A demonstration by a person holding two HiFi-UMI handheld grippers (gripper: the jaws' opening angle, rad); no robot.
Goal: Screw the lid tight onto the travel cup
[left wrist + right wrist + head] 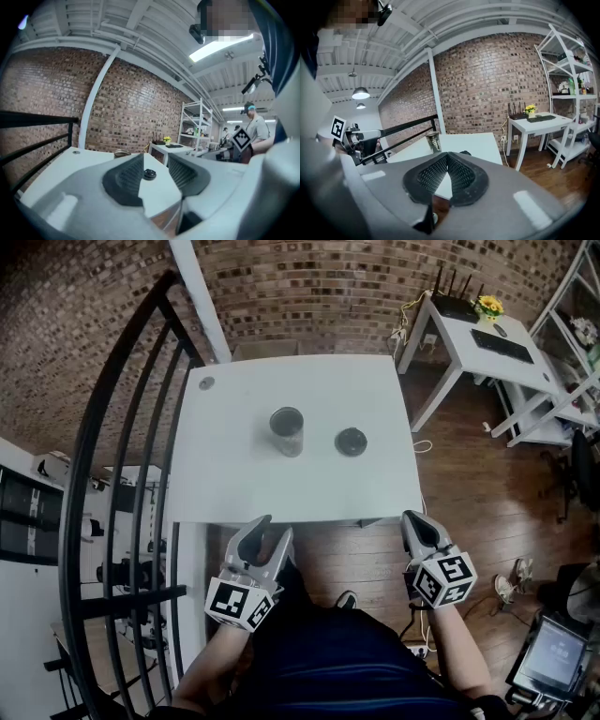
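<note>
A dark patterned travel cup (286, 430) stands upright and uncovered near the middle of the white table (234, 484). Its round dark lid (351, 441) lies flat to the cup's right, apart from it. Both grippers hover below the table's near edge, well short of cup and lid. My left gripper (270, 529) is open with nothing between its jaws; past them I see the lid (149, 174) and the cup's rim (122, 153). My right gripper (412, 519) is shut, its pads meeting on nothing. In the right gripper view the cup (433, 140) stands beyond the closed jaws (447, 154).
A black metal railing (122, 474) runs along the table's left side. A small round disc (206, 383) sits at the table's far left corner. A white desk (473, 329) with a router, keyboard and flowers stands far right, shelving beyond. Wooden floor lies to the right.
</note>
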